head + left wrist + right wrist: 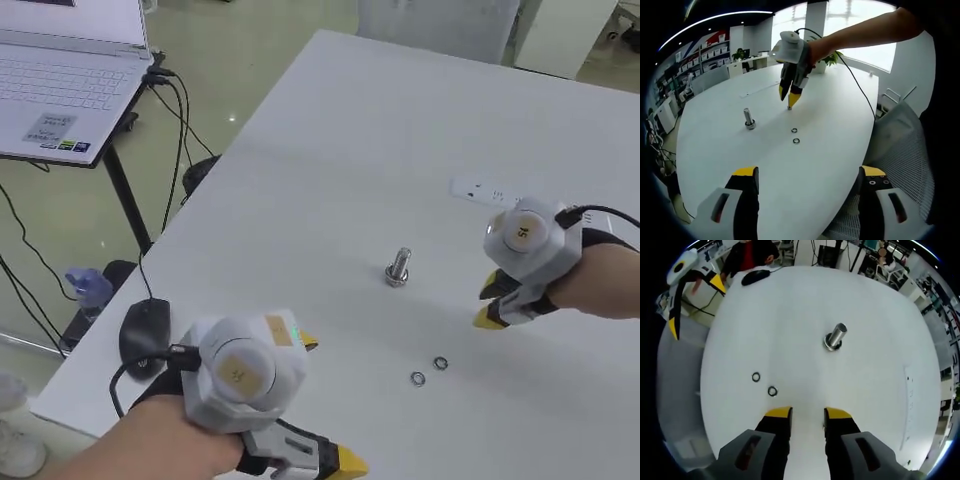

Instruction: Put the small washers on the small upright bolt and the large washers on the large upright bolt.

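Now two small washers [418, 378] lie flat nearer us than the upright bolt [398, 268]; our left gripper [807, 172] gapes wide, right gripper [807, 413] barely parted, both empty. Thin rings may skid when pinched.

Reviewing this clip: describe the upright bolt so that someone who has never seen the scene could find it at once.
Start from the large white table; near its middle, a short silver bolt stands upright on a wider base. The two washers nearby lie flat as thin rings, while the bolt alone rises off the surface.
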Available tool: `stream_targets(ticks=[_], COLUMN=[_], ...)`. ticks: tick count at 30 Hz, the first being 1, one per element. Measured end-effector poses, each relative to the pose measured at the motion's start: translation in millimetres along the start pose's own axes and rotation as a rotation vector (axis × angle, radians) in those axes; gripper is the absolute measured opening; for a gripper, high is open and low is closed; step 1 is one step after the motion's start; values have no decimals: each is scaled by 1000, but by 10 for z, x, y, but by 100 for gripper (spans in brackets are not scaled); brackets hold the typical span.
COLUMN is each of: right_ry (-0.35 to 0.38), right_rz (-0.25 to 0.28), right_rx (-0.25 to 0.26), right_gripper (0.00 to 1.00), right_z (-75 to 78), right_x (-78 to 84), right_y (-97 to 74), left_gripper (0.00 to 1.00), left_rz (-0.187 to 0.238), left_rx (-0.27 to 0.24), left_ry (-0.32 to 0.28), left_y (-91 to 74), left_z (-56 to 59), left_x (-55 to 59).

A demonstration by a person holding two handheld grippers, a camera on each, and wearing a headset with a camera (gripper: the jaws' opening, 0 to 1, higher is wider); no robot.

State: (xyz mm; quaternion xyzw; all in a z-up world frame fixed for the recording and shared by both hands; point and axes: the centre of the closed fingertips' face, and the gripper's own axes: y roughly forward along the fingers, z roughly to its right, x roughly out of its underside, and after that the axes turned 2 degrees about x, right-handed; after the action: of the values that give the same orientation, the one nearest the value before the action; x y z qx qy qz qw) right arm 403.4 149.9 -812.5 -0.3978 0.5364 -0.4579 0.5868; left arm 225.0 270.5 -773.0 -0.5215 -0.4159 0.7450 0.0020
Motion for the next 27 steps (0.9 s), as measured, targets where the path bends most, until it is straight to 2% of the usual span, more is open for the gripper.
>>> stream_targets(ticks=[16,20,27], right_ry=[-43,-49,-51], right_rz=[27,29,32], right_rx=[-33,-45,-59], right_gripper=[27,27,27], right_z=[-338,-436,-513], right_x=[-84,-87,-93], right_y=[29,68,155], left_gripper=[82,81,81], left_rz=[7,0,-8], left_rx=[1,0,-5], left_ry=[4,3,5], left_y=[-29,-33,-48], left_z=[69,91,92], left_x=[12,47,79])
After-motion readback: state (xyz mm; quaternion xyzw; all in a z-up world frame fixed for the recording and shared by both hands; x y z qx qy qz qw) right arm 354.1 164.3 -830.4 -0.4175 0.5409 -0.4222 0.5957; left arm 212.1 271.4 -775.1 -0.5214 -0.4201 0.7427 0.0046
